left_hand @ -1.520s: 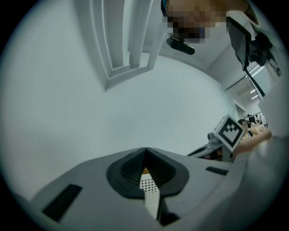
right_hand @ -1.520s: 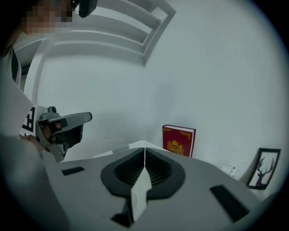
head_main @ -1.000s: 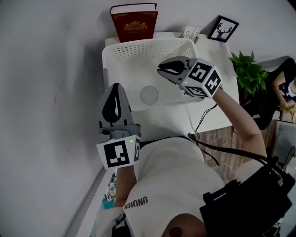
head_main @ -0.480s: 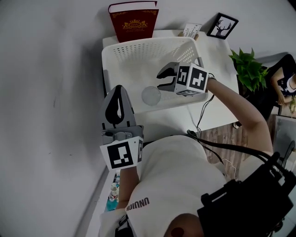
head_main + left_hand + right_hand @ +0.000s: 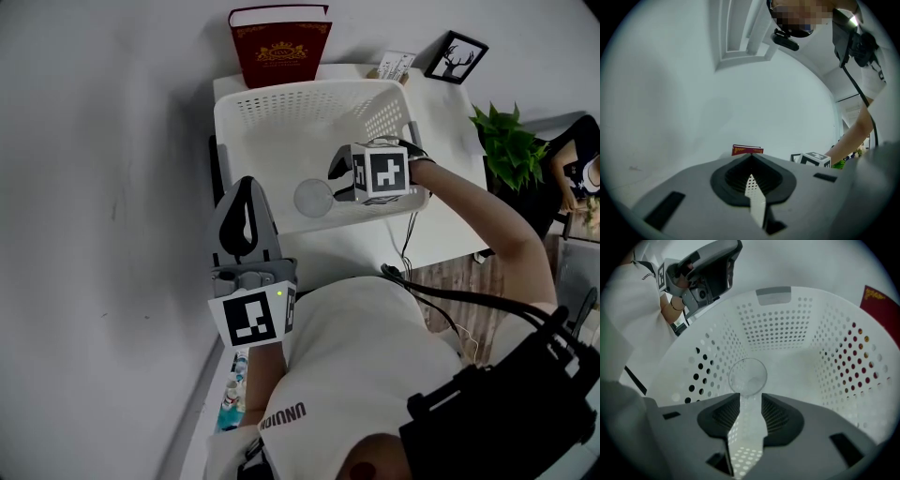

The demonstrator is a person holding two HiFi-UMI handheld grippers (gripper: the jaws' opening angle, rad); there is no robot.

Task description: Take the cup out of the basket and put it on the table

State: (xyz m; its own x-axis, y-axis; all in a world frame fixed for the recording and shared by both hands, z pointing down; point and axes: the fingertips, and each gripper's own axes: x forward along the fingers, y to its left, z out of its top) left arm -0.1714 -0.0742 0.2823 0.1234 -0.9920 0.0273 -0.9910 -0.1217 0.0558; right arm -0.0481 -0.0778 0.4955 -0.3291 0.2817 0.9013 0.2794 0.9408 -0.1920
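Note:
A clear cup lies on its side on the floor of the white perforated basket, near its front wall. My right gripper is down inside the basket just right of the cup. In the right gripper view the cup's round mouth faces me just past the jaw tips; the right gripper is opening and its pads touch nothing. My left gripper is held up outside the basket's front left corner, pointing away, its jaws meeting at the tips with nothing between them.
The basket stands on a white table against a grey wall. A red book stands behind the basket, with a framed deer picture and a small card at the back right. A green plant stands beyond the table's right edge.
My right gripper came down from above the basket's right side into the basket, toward the cup, and its jaws spread apart. The left gripper shifted only slightly.

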